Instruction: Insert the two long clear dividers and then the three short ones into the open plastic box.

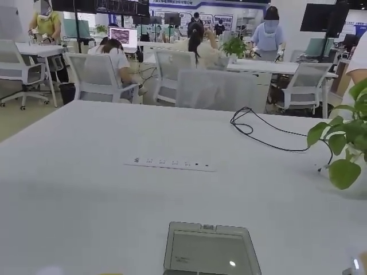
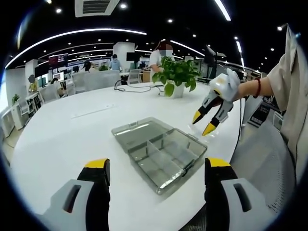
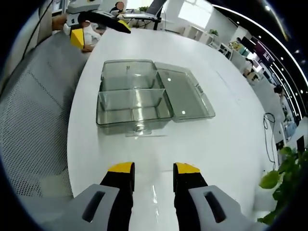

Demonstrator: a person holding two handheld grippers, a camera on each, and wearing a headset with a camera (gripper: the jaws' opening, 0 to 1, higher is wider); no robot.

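Note:
The open clear plastic box (image 3: 115,115) lies on the white table with its lid (image 3: 185,94) flat beside it. A clear divider (image 3: 132,91) stands across the box and splits it in two. In the head view the lid (image 1: 209,249) lies at the bottom edge. My right gripper (image 3: 153,168) hovers open above the table, short of the box, and faint clear pieces (image 3: 144,132) lie by the box's near wall. From the left gripper view, the right gripper (image 2: 203,123) hangs beside the box (image 2: 190,144). My left gripper (image 2: 158,164) is wide open on the opposite side, seen from the right gripper view as the left gripper (image 3: 98,30).
A potted plant (image 2: 175,77) stands on the table beyond the box, also the plant (image 1: 344,143) at the right. A black cable (image 1: 258,129) and a flush socket strip (image 1: 171,164) lie mid-table. A mesh chair (image 3: 38,115) is at the table edge. People sit at desks behind.

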